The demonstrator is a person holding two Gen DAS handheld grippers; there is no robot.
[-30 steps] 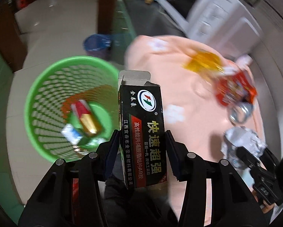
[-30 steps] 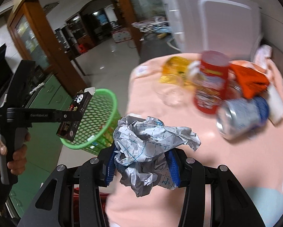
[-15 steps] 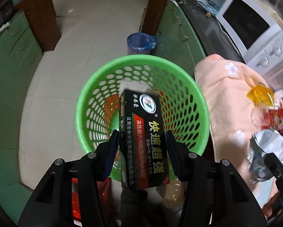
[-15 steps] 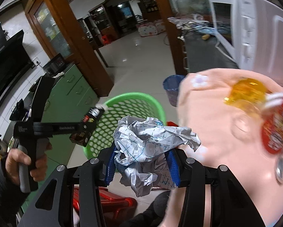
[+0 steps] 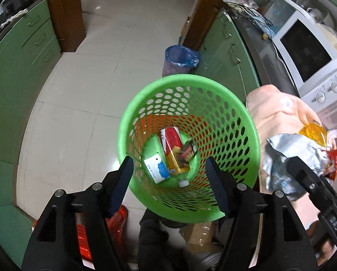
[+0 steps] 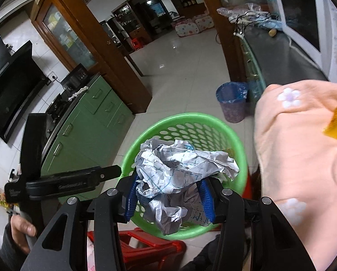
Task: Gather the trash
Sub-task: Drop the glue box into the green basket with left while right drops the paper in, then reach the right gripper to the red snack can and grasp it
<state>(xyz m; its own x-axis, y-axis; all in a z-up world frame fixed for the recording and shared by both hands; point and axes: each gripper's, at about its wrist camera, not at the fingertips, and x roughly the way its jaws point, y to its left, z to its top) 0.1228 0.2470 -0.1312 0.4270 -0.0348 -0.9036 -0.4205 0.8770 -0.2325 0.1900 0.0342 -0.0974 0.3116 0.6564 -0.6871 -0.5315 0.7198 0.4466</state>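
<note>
Left tool (image 5: 168,169): jaws opening, wide apart, nothing between them; it points down into the green basket (image 5: 243,117).
Basket floor: a red carton (image 5: 171,139), a white-and-blue box (image 5: 156,169), a dark box (image 5: 187,152) lying against the red one, a small white cap (image 5: 183,183). Print on all of them too small to read.
Right tool (image 6: 168,192): jaws narrow, clamped on a crumpled paper wad (image 6: 179,164), just starting to open. The wad hangs over the basket mouth and hides most of the inside from the right wrist view.
Bench, under a peach cloth (image 5: 279,117), stands just right of the basket. On it a yellow wrapper (image 5: 312,133) and a red wrapper (image 5: 333,162), both partly behind the wad and cut by the frame edge.
A hand (image 6: 21,228) on the left tool's grip, half cut off at lower left.
Below the basket a red stool (image 6: 146,246), only partly seen.
</note>
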